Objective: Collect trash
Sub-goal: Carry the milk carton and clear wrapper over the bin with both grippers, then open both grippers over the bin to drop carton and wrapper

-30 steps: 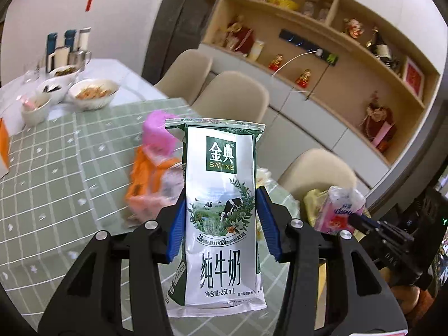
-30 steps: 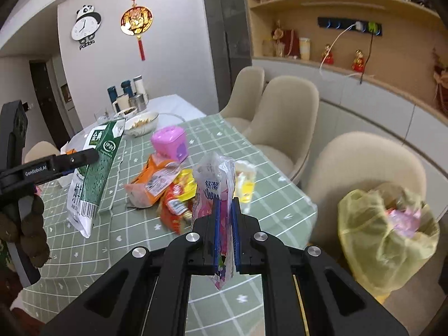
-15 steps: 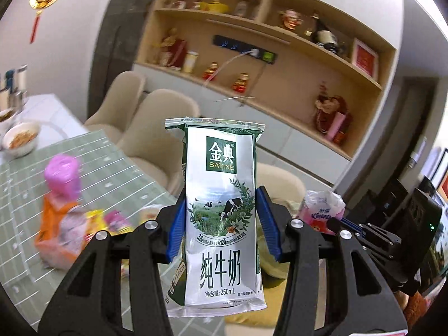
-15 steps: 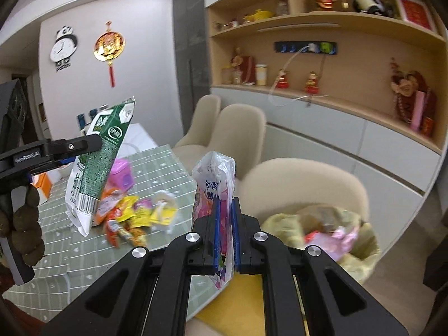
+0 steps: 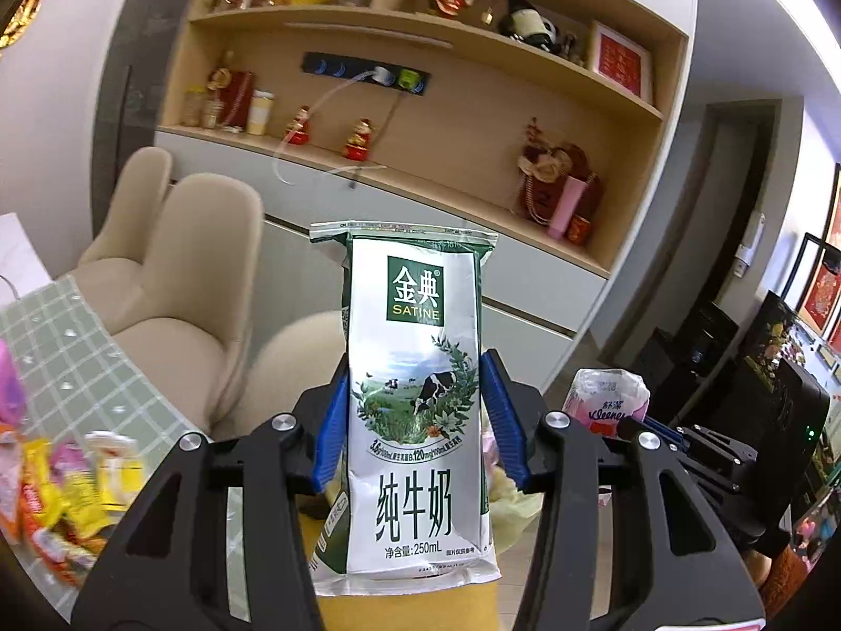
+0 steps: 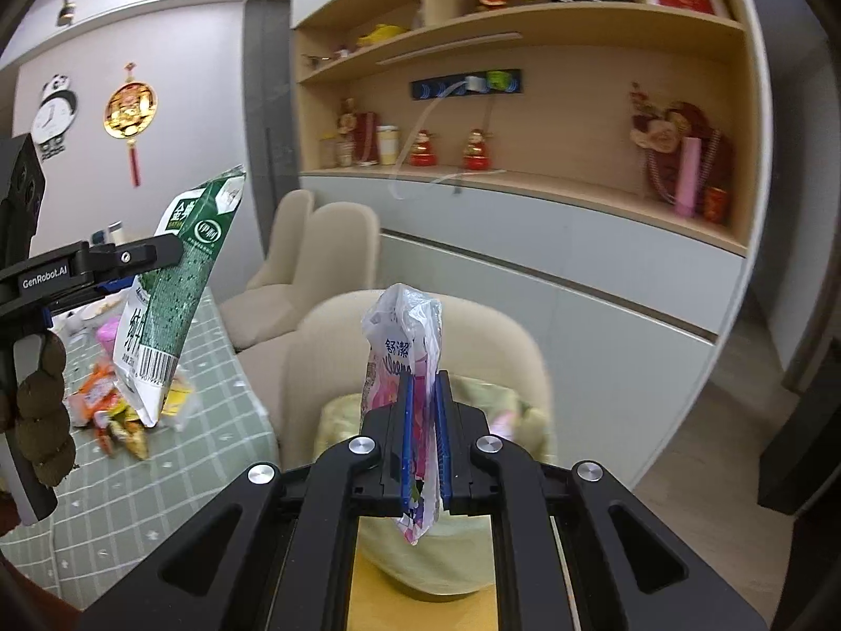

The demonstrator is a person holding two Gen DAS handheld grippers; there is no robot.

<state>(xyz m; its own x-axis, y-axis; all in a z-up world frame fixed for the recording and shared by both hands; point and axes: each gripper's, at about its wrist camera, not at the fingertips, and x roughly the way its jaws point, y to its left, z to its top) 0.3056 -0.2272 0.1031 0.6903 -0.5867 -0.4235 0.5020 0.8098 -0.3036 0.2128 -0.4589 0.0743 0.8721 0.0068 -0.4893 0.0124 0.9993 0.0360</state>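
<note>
Blue pads (image 5: 498,420) of the left gripper (image 5: 415,423) are pressed against both sides of an upright silver-and-green milk pouch (image 5: 415,399), the fingers set about halfway apart. The right gripper (image 6: 423,444) is nearly closed, clamping a crumpled Kleenex tissue packet (image 6: 404,347) above the yellow-lined trash bin (image 6: 473,541). More wrappers (image 6: 115,415) are left on the checked tablecloth (image 6: 157,489) at left.
</note>
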